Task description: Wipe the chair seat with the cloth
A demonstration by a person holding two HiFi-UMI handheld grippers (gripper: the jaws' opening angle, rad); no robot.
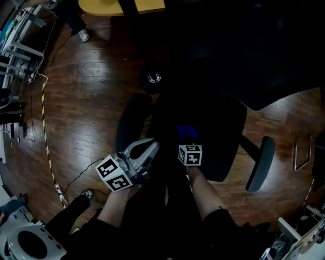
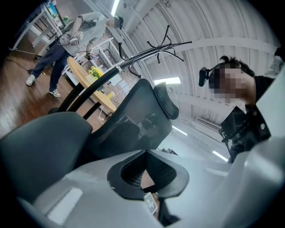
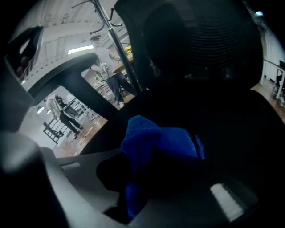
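A black office chair stands below me, its seat (image 1: 216, 127) dark in the head view. A blue cloth (image 1: 186, 132) lies bunched on the seat's near part. My right gripper (image 1: 187, 141) is shut on the blue cloth (image 3: 160, 142), which bulges out between its jaws (image 3: 151, 178) against the seat and the backrest (image 3: 209, 49). My left gripper (image 1: 151, 147) hovers at the seat's left front corner, beside the left armrest (image 1: 131, 122). Its jaws (image 2: 144, 164) are shut with nothing in them. It faces the armrest pad (image 2: 40, 142) and the mesh backrest (image 2: 133, 116).
The right armrest (image 1: 260, 163) sticks out over the wooden floor (image 1: 86, 101). A cable (image 1: 48, 152) runs along the floor at left. A yellow table (image 1: 122, 6) and another person's shoe (image 1: 84, 34) are at the top. A coat stand (image 2: 151, 46) rises behind the chair.
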